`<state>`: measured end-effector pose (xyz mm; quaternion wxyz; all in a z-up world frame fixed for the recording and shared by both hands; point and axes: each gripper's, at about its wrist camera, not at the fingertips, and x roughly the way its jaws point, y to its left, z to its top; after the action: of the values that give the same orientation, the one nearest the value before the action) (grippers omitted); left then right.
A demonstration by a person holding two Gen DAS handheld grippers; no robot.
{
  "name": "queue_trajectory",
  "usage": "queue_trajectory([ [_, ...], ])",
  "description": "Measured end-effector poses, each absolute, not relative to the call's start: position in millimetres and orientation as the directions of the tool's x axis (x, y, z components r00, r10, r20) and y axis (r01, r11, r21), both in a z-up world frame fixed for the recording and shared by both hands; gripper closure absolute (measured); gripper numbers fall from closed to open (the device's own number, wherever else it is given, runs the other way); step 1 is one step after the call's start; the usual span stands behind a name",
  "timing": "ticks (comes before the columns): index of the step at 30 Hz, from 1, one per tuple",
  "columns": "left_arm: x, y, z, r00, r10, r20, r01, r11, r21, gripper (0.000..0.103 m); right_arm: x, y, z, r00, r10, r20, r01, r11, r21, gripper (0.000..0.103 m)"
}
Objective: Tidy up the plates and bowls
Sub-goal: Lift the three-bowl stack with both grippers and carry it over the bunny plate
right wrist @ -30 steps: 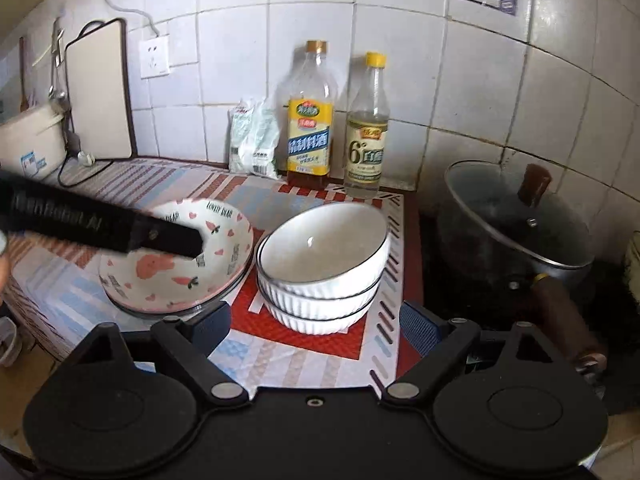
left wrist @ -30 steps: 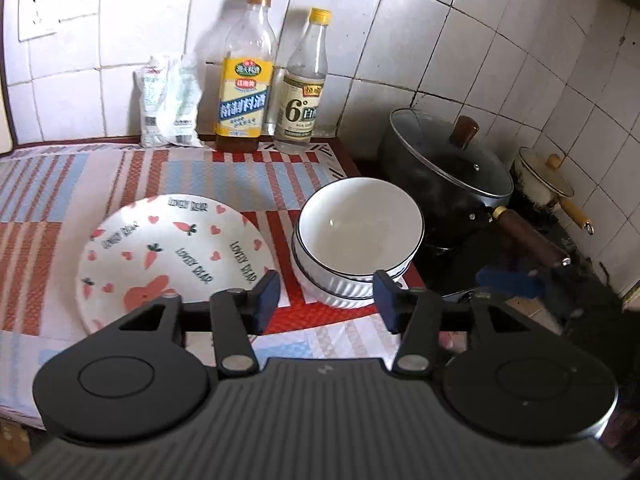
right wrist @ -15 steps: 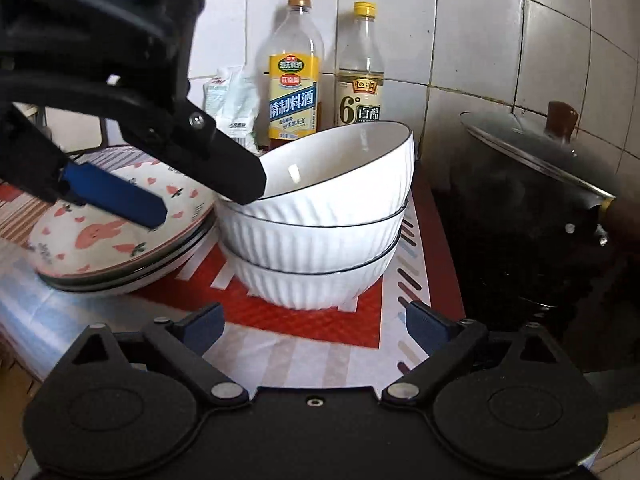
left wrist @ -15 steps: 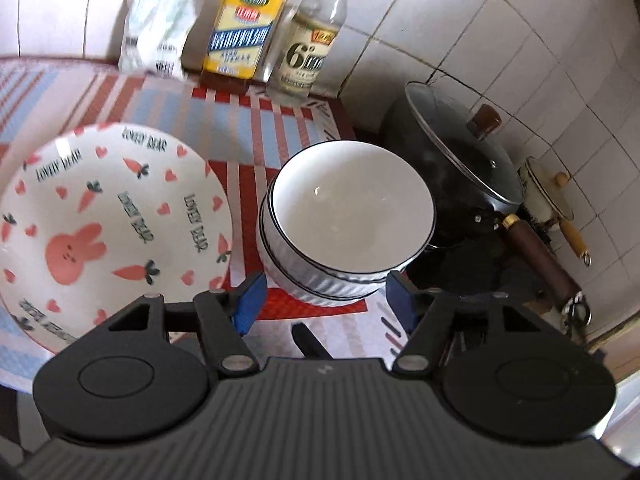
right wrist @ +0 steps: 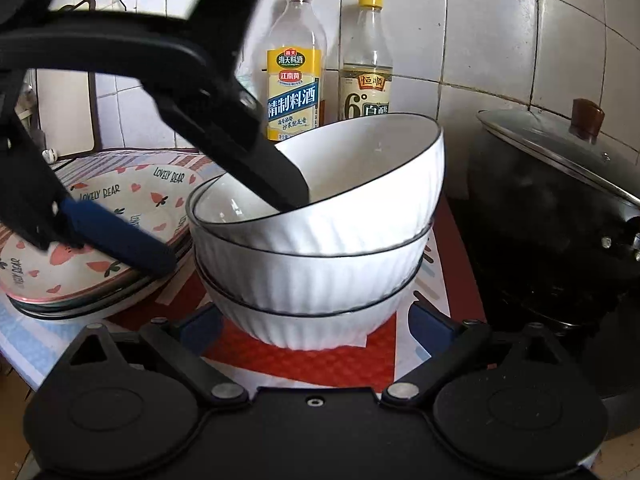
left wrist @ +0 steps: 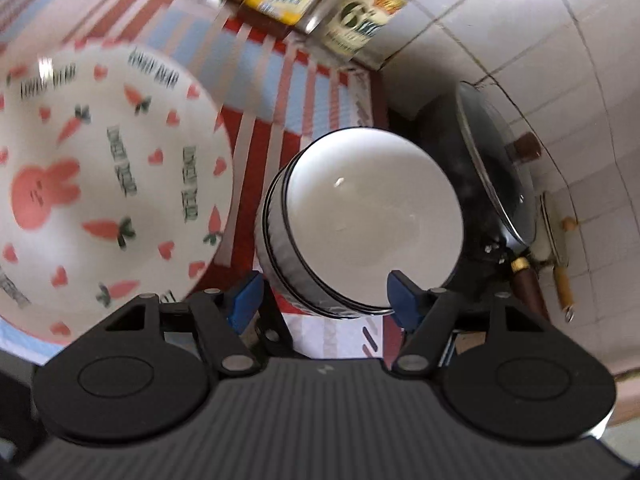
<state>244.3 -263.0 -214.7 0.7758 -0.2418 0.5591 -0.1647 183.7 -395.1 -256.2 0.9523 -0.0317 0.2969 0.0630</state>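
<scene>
Sorting looks largely done, judged from the layout: three white ribbed bowls [right wrist: 320,248] nested in one stack near the right edge of the counter, the top bowl [right wrist: 360,168] tilted rather than seated flat; carrot-and-rabbit plates [right wrist: 100,240] piled just beside them, toward the left edge. Probably left: levelling or moving that top bowl. Left gripper [left wrist: 326,300] straddling its rim, one finger inside and one outside, jaws just been opening, pads not pressing, nothing gripped. Right gripper [right wrist: 316,320] low at the counter's front edge, jaws just been opening, spread very wide to either side of the bottom bowl, holding nothing. Underneath, a striped red, blue and white mat [right wrist: 312,360]. Along the back edge, a cooking-wine bottle [right wrist: 294,60] and a vinegar bottle [right wrist: 366,60] against the white tiled wall [right wrist: 480,40]. Past the right edge, a dark lidded pot [right wrist: 552,208].
</scene>
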Motion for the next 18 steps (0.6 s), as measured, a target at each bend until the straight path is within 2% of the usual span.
queue_trajectory([
  [7, 245.6, -277.7, -224.6, 0.347, -0.454, -0.821, -0.027, 0.870, -0.493, 0.042, 195.5, -396.2, -261.5, 0.814, 0.105, -0.572, -0.145, 0.989, -0.024, 0.001],
  [14, 253.1, -273.9, -234.9, 0.371, -0.405, -0.836, -0.051, 0.890, -0.454, 0.061, 207.1, -397.6, -264.5, 0.815, 0.124, -0.565, -0.175, 0.984, -0.038, 0.001],
  [18, 254.5, -273.0, -237.5, 0.404, -0.382, -0.831, -0.039, 0.900, -0.433, 0.065, 215.5, -397.4, -268.6, 0.819, 0.137, -0.558, -0.186, 0.982, -0.032, 0.000],
])
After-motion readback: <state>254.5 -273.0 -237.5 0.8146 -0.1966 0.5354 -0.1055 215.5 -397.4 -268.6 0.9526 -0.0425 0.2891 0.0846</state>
